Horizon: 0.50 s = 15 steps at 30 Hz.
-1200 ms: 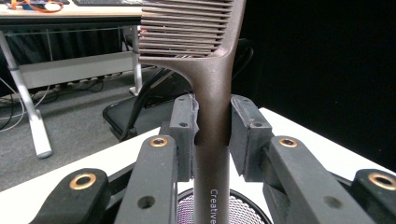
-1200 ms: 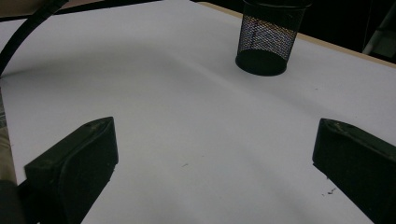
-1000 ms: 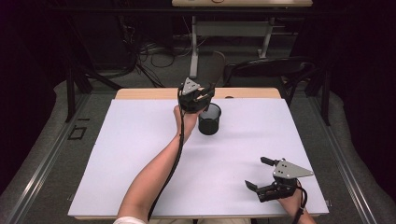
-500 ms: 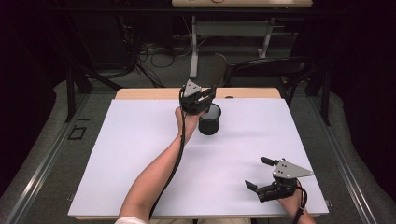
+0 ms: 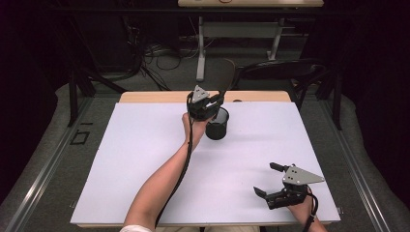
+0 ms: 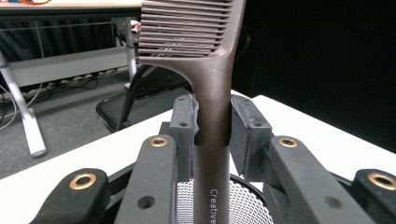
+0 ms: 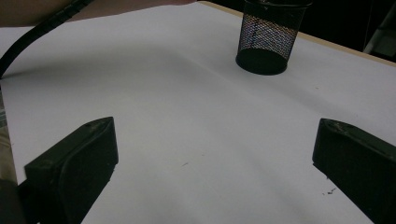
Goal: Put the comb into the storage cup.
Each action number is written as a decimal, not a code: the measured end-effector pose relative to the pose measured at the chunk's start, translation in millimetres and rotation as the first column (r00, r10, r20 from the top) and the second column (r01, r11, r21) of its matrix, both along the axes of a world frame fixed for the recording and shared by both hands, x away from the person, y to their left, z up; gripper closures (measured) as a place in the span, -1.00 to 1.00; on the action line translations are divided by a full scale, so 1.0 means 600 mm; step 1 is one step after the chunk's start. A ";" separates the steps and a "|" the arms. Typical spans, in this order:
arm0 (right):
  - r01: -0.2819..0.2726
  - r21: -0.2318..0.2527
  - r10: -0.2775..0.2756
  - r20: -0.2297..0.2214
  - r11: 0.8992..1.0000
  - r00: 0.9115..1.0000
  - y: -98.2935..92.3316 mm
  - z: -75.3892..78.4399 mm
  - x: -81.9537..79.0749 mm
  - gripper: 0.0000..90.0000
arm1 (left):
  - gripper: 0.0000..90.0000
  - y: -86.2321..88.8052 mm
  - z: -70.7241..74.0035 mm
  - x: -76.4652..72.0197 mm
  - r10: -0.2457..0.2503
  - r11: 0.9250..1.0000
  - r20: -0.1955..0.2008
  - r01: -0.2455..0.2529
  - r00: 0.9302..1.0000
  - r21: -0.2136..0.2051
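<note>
My left gripper [image 6: 212,119] clenched on comb [image 6: 205,70] handle, teeth up, handle's lower end reaching down toward mesh cup [image 5: 217,125], directly over cup mouth. Judged: comb is either just entering or just leaving cup, can't tell which. My right gripper [image 7: 210,163] released, idle on white table [image 5: 145,159] well apart from cup, nearer me

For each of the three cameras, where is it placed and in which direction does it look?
High view: above the person's side, looking forward and down on the table; both forearms, left tongs, right tongs.
Left gripper view: rides the left tongs, looking along jaws clamped on an upright comb over the mesh cup.
Right gripper view: rides the right tongs, low over the table, jaws apart.
Shared: the mesh cup appears in all three.
</note>
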State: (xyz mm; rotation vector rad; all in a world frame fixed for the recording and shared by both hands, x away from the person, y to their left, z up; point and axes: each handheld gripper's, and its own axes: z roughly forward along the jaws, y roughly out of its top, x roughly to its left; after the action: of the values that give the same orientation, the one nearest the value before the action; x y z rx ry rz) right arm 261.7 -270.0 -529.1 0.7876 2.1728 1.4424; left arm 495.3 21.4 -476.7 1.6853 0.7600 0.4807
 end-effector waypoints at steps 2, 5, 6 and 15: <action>-0.001 -0.001 0.001 0.000 1.000 1.000 0.000 0.000 0.000 -1.00 | 0.61 0.000 -0.003 0.000 0.001 1.000 -0.001 -0.001 1.000 -0.001; -0.001 -0.001 0.001 -0.001 1.000 1.000 0.000 0.000 0.000 -1.00 | 0.61 0.000 -0.005 0.001 -0.002 1.000 -0.006 0.002 1.000 0.003; -0.001 -0.001 0.001 -0.001 1.000 1.000 0.000 0.000 0.000 -1.00 | 0.61 0.000 -0.005 0.001 -0.001 1.000 -0.005 0.001 1.000 0.003; -0.001 0.001 0.001 -0.003 1.000 1.000 0.000 0.000 0.000 -1.00 | 0.61 -0.002 -0.007 0.001 -0.003 1.000 -0.002 0.003 1.000 0.005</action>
State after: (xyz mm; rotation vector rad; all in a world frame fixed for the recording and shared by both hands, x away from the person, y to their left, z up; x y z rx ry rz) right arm 261.4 -269.7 -529.0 0.7896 2.1745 1.4440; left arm 495.7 20.4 -481.1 1.6914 0.7584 0.4794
